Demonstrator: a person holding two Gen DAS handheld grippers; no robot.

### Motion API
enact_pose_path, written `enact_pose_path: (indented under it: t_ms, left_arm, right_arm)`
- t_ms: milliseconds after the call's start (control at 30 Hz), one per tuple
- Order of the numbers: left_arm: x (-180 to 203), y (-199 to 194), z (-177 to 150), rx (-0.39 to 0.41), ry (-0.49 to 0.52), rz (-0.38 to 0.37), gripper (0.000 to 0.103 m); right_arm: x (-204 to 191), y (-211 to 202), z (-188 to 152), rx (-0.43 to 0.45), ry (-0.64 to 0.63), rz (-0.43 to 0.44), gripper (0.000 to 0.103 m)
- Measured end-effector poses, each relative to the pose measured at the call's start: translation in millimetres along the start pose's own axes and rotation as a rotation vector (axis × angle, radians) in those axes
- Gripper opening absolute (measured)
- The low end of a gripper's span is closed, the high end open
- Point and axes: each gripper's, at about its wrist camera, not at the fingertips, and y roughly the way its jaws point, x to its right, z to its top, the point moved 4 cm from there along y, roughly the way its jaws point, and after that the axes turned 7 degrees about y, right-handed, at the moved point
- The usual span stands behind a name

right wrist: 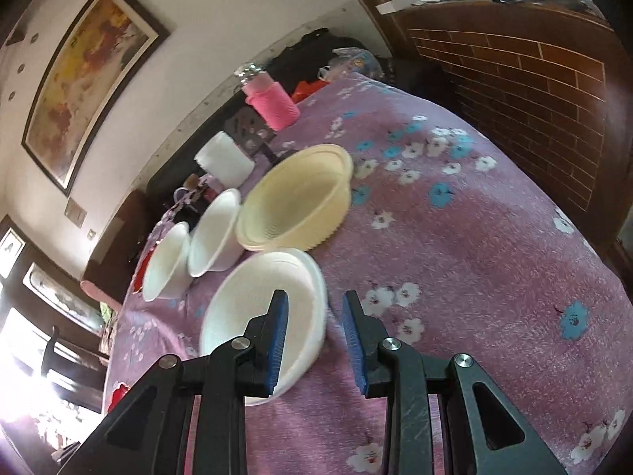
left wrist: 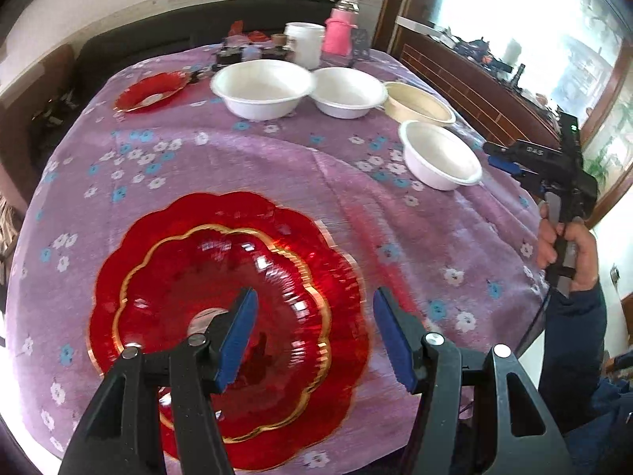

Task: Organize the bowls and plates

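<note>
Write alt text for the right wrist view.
The open right gripper straddles the rim of the nearest white bowl on a purple floral tablecloth. Behind it sit a cream bowl and two more white bowls.

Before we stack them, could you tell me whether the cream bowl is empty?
Empty: the cream bowl shows only its bare inside in the right wrist view.

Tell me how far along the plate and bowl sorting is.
Done: two red plates are stacked. In hand: nothing; the right gripper, jaws open, straddles the near white bowl's rim. Left: four bowls sit unstacked, and a small red plate lies apart.
</note>
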Motion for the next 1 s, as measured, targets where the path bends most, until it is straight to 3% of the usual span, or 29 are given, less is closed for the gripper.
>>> enact_pose_path:
  t_ms: [400, 733, 1000]
  left_arm:
    - [68, 34, 20, -0.047, 0.104, -0.068, 0.060]
    - [101, 69, 63, -0.066, 0.051, -0.137, 0.060]
    - [90, 96, 104, -0.025, -0.077, -0.041, 0.060]
  right_arm:
    - [32, 11, 1, 0.010, 0.058, 0.000, 0.030]
    - [41, 15, 0, 0.009, 0.108, 0.098, 0.030]
    - [28, 14, -5, -0.002, 0.073, 0.151, 0.038]
